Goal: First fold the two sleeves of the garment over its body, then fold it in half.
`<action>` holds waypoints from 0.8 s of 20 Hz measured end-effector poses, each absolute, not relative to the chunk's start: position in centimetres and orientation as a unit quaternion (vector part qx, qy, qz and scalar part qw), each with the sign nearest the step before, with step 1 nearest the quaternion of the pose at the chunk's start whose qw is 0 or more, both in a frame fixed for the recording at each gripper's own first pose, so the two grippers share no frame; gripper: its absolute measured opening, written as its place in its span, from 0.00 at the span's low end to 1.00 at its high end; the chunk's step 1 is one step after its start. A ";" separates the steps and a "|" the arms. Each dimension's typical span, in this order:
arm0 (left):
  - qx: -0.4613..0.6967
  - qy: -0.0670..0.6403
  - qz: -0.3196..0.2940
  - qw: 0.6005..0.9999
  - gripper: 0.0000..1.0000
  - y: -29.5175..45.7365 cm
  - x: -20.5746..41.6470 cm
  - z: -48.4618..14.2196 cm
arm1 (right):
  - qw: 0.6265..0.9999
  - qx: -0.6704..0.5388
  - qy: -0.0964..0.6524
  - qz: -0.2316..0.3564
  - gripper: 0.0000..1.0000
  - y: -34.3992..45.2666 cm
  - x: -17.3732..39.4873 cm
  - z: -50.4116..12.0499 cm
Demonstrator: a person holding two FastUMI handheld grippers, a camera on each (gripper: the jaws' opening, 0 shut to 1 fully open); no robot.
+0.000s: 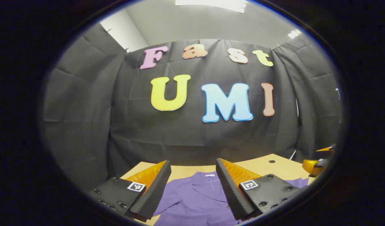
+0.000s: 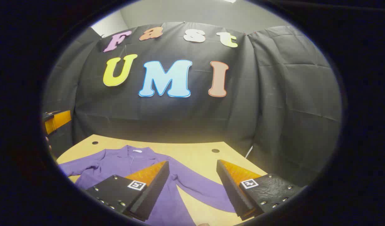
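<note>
A purple collared garment (image 1: 195,197) lies flat on the wooden table (image 1: 274,166), collar toward the booth wall. My left gripper (image 1: 192,166) hangs open above its chest, nothing between the fingers. In the right gripper view the same garment (image 2: 117,163) spreads left of centre, and its long sleeve (image 2: 198,185) runs out across the table (image 2: 192,150) under my right gripper (image 2: 192,166), which stands open and empty above it. The other sleeve (image 2: 73,169) reaches toward the left edge. The right gripper (image 1: 318,164) shows at the far right of the left gripper view.
Black cloth walls close the booth behind and beside the table. Small dark holes (image 2: 215,150) mark the tabletop near its far edge. Part of the other gripper (image 2: 56,121) appears at the left of the right gripper view.
</note>
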State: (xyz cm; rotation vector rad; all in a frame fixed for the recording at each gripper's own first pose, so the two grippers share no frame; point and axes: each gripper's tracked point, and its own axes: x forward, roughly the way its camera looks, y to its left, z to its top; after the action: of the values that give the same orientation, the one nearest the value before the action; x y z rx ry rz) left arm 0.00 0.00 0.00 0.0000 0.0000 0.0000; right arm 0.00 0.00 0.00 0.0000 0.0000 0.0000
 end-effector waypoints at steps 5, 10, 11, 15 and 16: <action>0.001 0.001 -0.004 1.000 0.95 -0.3 0.0 0.0 | 1.000 -0.011 -0.003 -0.006 0.92 -0.4 -0.1 0.0; 0.001 0.001 -0.007 1.000 0.95 -0.4 0.0 0.1 | 1.000 -0.007 -0.002 -0.012 0.92 -0.9 -0.1 -0.3; 0.001 0.001 -0.006 1.000 0.95 -0.3 0.1 0.0 | 1.000 -0.007 -0.002 -0.012 0.92 -0.9 -0.1 -0.4; 0.000 0.002 -0.004 1.000 0.95 -0.2 0.1 0.0 | 1.000 -0.004 0.003 -0.019 0.93 -1.4 0.0 -1.0; 0.001 0.002 -0.003 1.000 0.95 -0.1 0.1 -0.1 | 1.000 0.000 0.009 -0.022 0.92 -1.6 0.2 -1.5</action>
State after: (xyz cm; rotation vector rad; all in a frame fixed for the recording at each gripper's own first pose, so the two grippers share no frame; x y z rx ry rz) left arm 0.14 -0.12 -0.07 0.0015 0.0048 -0.0065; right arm 0.21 -1.65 -1.52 -0.0006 0.0173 -0.0439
